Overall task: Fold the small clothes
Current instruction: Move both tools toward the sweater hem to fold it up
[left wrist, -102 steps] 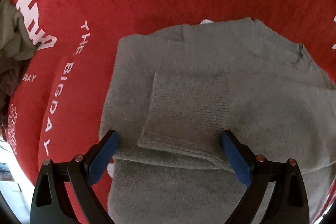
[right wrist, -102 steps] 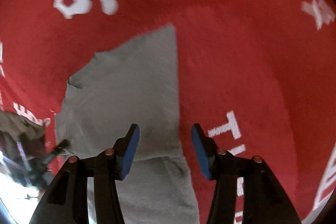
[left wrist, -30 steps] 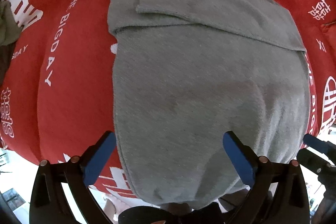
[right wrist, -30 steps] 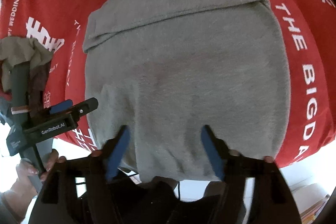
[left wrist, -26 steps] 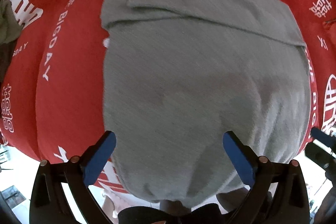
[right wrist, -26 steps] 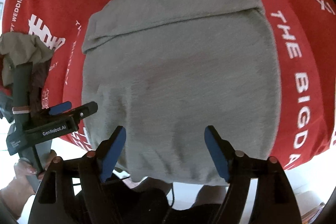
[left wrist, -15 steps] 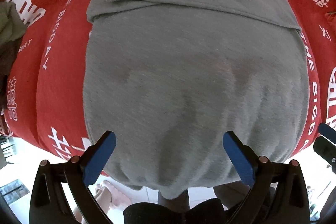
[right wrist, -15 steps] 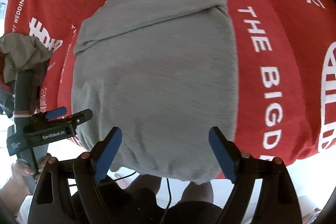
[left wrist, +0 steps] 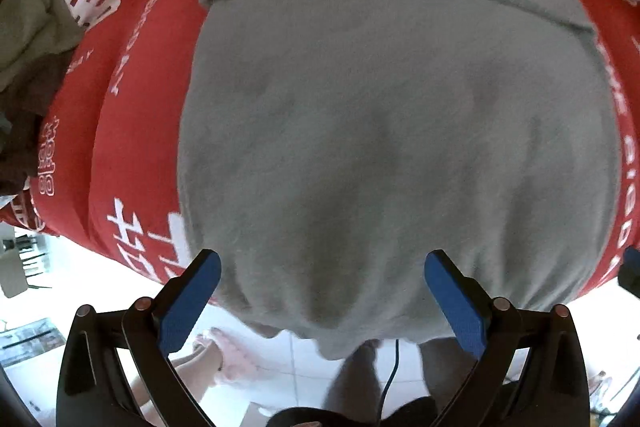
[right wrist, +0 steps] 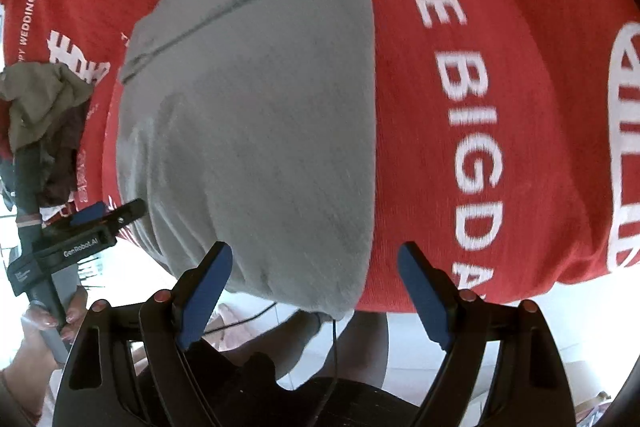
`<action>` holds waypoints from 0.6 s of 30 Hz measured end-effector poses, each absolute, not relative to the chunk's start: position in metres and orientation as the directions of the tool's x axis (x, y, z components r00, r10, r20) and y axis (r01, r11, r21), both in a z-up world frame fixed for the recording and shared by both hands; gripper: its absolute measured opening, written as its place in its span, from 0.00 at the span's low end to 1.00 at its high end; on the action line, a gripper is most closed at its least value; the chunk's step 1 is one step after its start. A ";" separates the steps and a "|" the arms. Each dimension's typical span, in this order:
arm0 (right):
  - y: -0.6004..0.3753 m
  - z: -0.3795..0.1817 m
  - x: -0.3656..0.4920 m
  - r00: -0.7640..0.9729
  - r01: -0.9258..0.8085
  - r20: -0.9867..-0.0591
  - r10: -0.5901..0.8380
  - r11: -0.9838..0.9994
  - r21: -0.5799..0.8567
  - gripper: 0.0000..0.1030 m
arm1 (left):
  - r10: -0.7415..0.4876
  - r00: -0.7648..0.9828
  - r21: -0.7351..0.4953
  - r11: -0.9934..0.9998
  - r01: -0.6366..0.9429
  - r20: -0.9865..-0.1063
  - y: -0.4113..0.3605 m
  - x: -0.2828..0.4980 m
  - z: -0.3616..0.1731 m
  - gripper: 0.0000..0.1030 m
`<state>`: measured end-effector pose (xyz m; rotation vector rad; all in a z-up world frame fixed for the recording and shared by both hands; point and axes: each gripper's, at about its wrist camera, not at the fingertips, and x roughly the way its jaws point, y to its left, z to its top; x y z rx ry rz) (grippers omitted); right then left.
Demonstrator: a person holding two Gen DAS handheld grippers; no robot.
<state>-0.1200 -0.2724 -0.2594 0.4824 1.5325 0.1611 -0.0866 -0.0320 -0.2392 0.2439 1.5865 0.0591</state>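
Observation:
A grey knit sweater (left wrist: 380, 127) lies flat on the red printed cloth (left wrist: 132, 147), its sleeves folded across the chest at the far end. Its hem droops over the table's near edge. My left gripper (left wrist: 322, 291) stands open above that hem toward the left side, with nothing held. In the right wrist view the sweater (right wrist: 260, 127) fills the left half, and my right gripper (right wrist: 316, 275) is open over its lower right corner, pads apart from the fabric. The left gripper (right wrist: 116, 211) shows there at the left, held by a hand (right wrist: 52, 315).
A heap of olive and dark brown clothes (left wrist: 32, 47) sits on the cloth at the far left, also the heap (right wrist: 44, 99) in the right view. Below the table edge are white floor tiles (left wrist: 80, 287), a person's legs (left wrist: 360, 379) and a dangling cable (right wrist: 334, 339).
Both grippers have drawn back toward the table's near edge, so the sweater's hem now lies at the fingertips. The right gripper also slid toward the sweater's right edge and its jaws widened slightly.

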 end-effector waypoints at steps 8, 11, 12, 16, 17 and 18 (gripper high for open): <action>-0.260 -0.284 -0.151 0.005 0.173 -0.904 0.428 0.890 0.422 0.85 | 0.143 -0.043 0.139 0.987 0.084 -0.989 0.040 -0.116 -0.262 0.99; -0.252 -0.300 -0.168 -0.048 0.147 -0.897 0.440 0.891 0.429 0.85 | 0.046 -0.042 0.043 0.996 0.076 -0.998 0.062 -0.126 -0.267 0.99; -0.252 -0.306 -0.174 -0.060 0.142 -0.894 0.445 0.890 0.433 0.85 | 0.005 -0.048 0.001 0.997 0.083 -0.999 0.067 -0.128 -0.271 0.99; -0.250 -0.328 -0.187 -0.080 0.161 -0.872 0.482 0.870 0.466 0.85 | -0.134 -0.073 -0.142 0.984 0.111 -0.988 0.075 -0.132 -0.282 0.99; -0.249 -0.332 -0.188 -0.080 0.161 -0.868 0.490 0.866 0.474 0.85 | -0.160 -0.076 -0.168 0.979 0.113 -0.984 0.076 -0.132 -0.285 0.99; -0.247 -0.336 -0.189 -0.081 0.155 -0.867 0.492 0.865 0.477 0.85 | -0.190 -0.077 -0.198 0.974 0.111 -0.979 0.079 -0.133 -0.286 0.99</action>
